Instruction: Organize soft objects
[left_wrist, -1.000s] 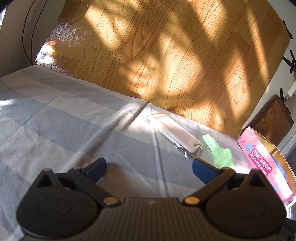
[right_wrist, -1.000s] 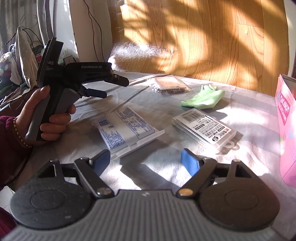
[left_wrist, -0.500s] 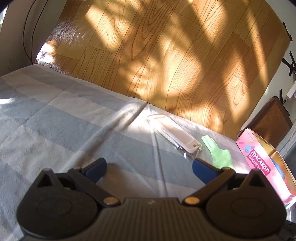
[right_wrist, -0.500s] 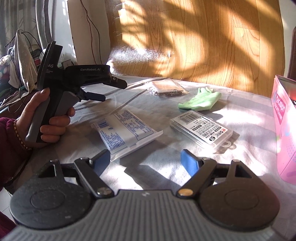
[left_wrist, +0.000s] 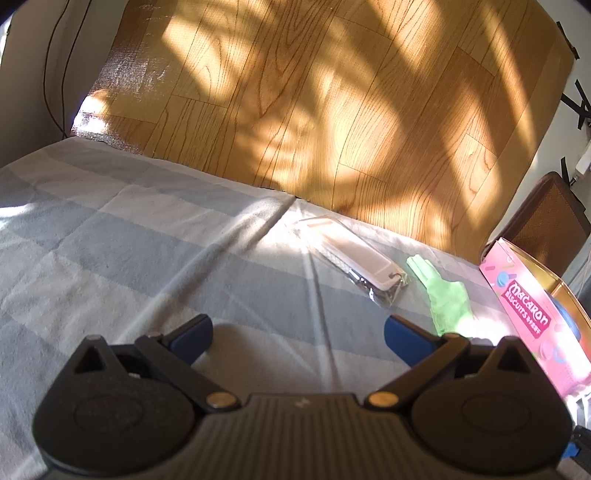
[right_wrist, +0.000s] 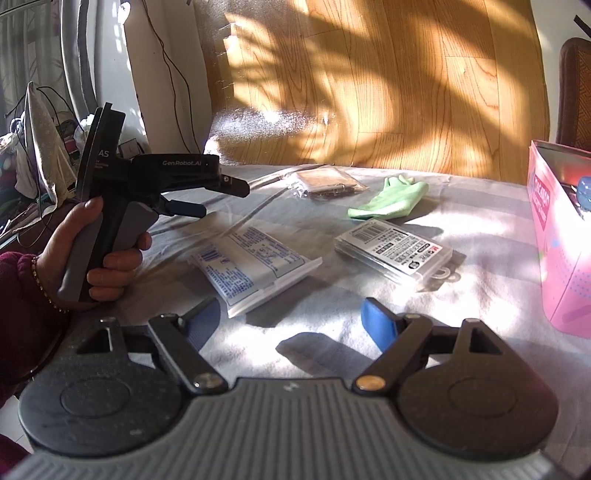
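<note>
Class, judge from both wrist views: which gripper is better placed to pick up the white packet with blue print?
Probably the right gripper: its open jaws face the white blue-printed packet just ahead. The left gripper, also open, doesn't have it in view.

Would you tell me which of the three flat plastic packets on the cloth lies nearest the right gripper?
The blue-printed white packet, just beyond the right gripper. The barcode-labelled packet lies farther right, and the clear packet sits far back beside the green glove.
</note>
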